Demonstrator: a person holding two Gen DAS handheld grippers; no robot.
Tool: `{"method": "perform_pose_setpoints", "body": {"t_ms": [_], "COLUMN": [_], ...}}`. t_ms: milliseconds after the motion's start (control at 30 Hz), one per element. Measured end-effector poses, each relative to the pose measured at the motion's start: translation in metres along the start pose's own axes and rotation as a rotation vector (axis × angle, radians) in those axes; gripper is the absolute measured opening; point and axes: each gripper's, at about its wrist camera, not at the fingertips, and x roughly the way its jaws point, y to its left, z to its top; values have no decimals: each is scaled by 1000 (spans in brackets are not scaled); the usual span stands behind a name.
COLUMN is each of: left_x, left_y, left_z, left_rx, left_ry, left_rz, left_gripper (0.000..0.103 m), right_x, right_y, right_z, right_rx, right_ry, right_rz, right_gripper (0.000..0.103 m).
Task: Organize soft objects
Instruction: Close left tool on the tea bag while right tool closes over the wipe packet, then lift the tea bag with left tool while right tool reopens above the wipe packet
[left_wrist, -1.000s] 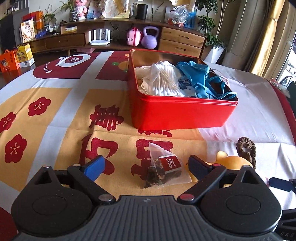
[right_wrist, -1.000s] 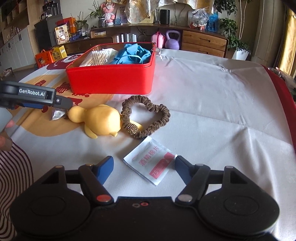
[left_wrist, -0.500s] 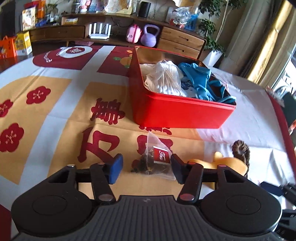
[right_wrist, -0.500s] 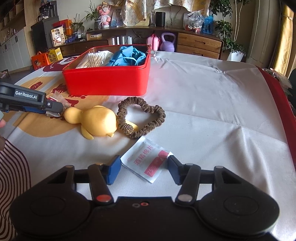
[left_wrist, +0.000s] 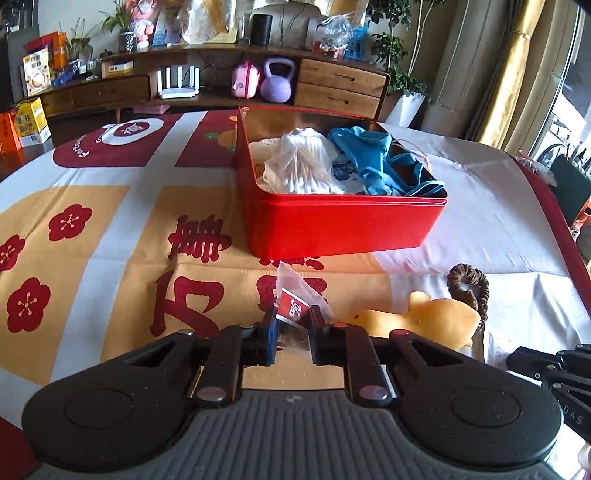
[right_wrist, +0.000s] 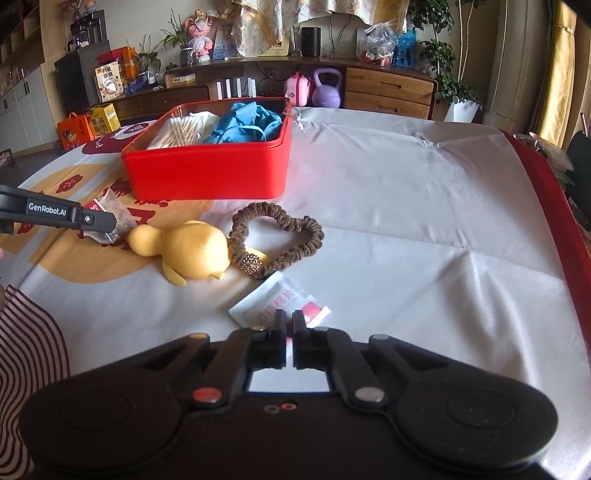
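Observation:
My left gripper (left_wrist: 293, 325) is shut on a clear tea bag with a red label (left_wrist: 295, 306), just in front of the red tin (left_wrist: 343, 225); it also shows in the right wrist view (right_wrist: 110, 221). My right gripper (right_wrist: 289, 325) is shut on a white and red wipe packet (right_wrist: 280, 301) lying on the cloth. The red tin (right_wrist: 207, 170) holds a bag of cotton swabs (left_wrist: 303, 170) and blue cloth (left_wrist: 369, 158). A yellow duck toy (right_wrist: 184, 251) and a brown scrunchie (right_wrist: 277, 236) lie between the grippers.
The table wears a white cloth (right_wrist: 406, 206) and a patterned red and yellow cloth (left_wrist: 92, 229). A wooden sideboard (left_wrist: 332, 85) with a purple kettlebell (left_wrist: 277, 79) stands behind. A striped sleeve (right_wrist: 26, 350) is at the left.
Both grippers have closed: the left on the tea bag, the right on the wipe packet. Both were open around them a second ago.

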Motion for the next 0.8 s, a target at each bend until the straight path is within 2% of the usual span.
{"method": "perform_pose_setpoints", "body": {"t_ms": [167,233,300,333,400,467,600,800], "left_x": [-7,-10,-12,-13,-13,-13,-13,-8], "left_y": [0,0,0,0,0,-1,-2,0], "left_z": [0,-1,-2,-2,-3,-4,-6,-9], "left_rx": [2,6,11,12,17,24,37,40], "left_ry": [-13,-13,-14,-14,-11,-8,-2,14], "left_rz": [-6,-9,-10,-11,-15,-17,-19,-19], "left_gripper": [15,15,15,15,15,15,15,15], "right_x": [-6,-8,-9,-8,-5,0,14,28], "right_y": [-2,-1,0,0,0,-2,-9,-15], "right_z": [0,2,4,4,6,8,13,24], "right_rx": [8,-5,-31,-50,-96,-135,-208,-282], "right_ry": [-15,-19,-14,-12,3,17,62,86], "right_rz": [9,20,38,49,64,72,110,197], "right_gripper": [0,17,26,37,49,50,64,67]}}
